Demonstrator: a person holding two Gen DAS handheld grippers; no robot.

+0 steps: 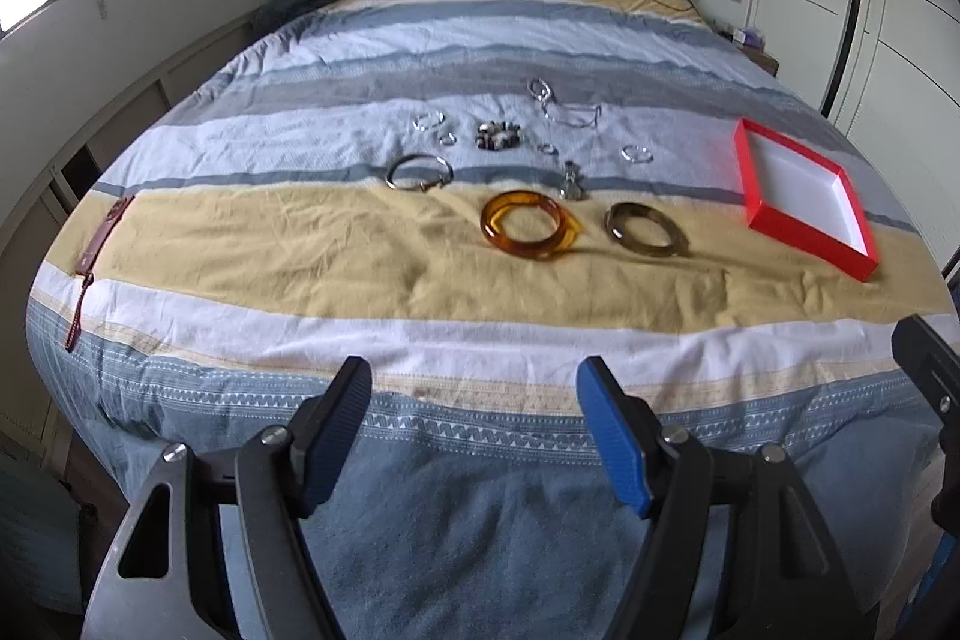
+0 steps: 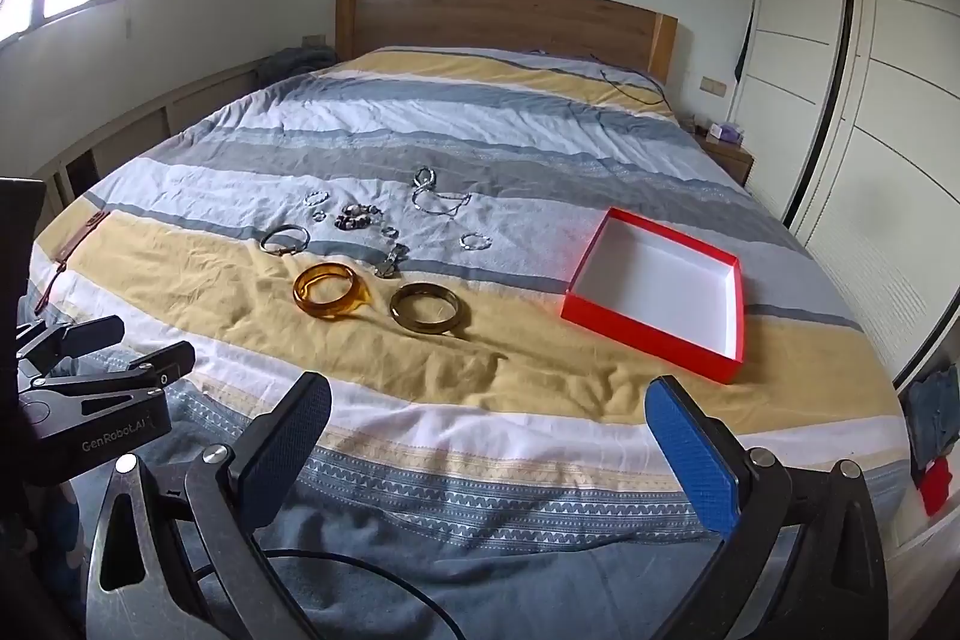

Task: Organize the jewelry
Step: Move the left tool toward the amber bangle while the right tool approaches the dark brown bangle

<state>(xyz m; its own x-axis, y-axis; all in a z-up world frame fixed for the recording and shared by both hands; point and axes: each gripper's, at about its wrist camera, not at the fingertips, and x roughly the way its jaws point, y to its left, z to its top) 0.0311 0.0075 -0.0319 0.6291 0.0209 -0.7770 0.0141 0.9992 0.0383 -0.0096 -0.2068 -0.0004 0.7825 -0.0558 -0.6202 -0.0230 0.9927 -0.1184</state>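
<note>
both grippers' jaws gape wide, holding nothing; amber bangle (image 1: 528,225) and red box (image 2: 660,292) lie well beyond them.

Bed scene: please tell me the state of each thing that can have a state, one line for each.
Red box: open, no lid on it, nothing inside.
Amber bangle: lying flat on the bedspread, outside the box.
Dark bangle: lying flat, outside the box.
Left tool: open, holding nothing.
Right tool: open, holding nothing.
</note>
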